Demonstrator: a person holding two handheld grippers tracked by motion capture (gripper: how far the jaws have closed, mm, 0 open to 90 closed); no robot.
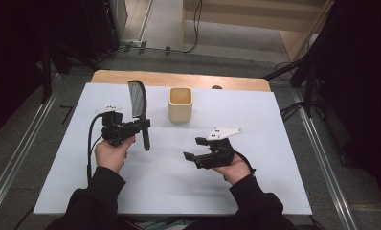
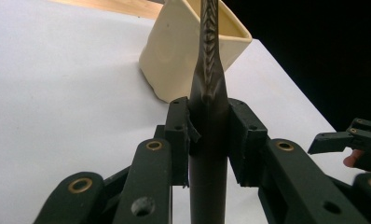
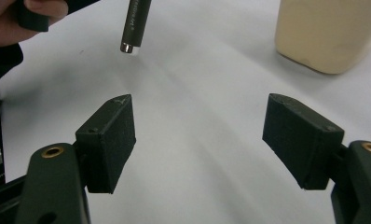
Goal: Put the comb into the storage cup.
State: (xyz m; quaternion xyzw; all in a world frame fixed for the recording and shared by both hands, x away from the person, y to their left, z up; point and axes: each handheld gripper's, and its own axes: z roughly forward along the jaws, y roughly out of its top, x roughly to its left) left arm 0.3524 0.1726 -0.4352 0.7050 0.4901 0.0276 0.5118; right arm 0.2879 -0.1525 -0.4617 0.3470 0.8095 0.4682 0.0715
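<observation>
One comb (image 1: pixel 140 108) is clamped in the left hand-held gripper (image 1: pixel 141 125); right hand-held gripper (image 1: pixel 190 156) released. Next: lower comb into cup (image 1: pixel 180 104), handle first.

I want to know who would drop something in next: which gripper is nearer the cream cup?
Left. The left gripper, shut on the comb, sits just left of the cream cup; the right gripper hangs open, nearer the person.

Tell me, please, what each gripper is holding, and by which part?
Left gripper clamps the black plastic comb by its handle; right gripper holds nothing.
</observation>
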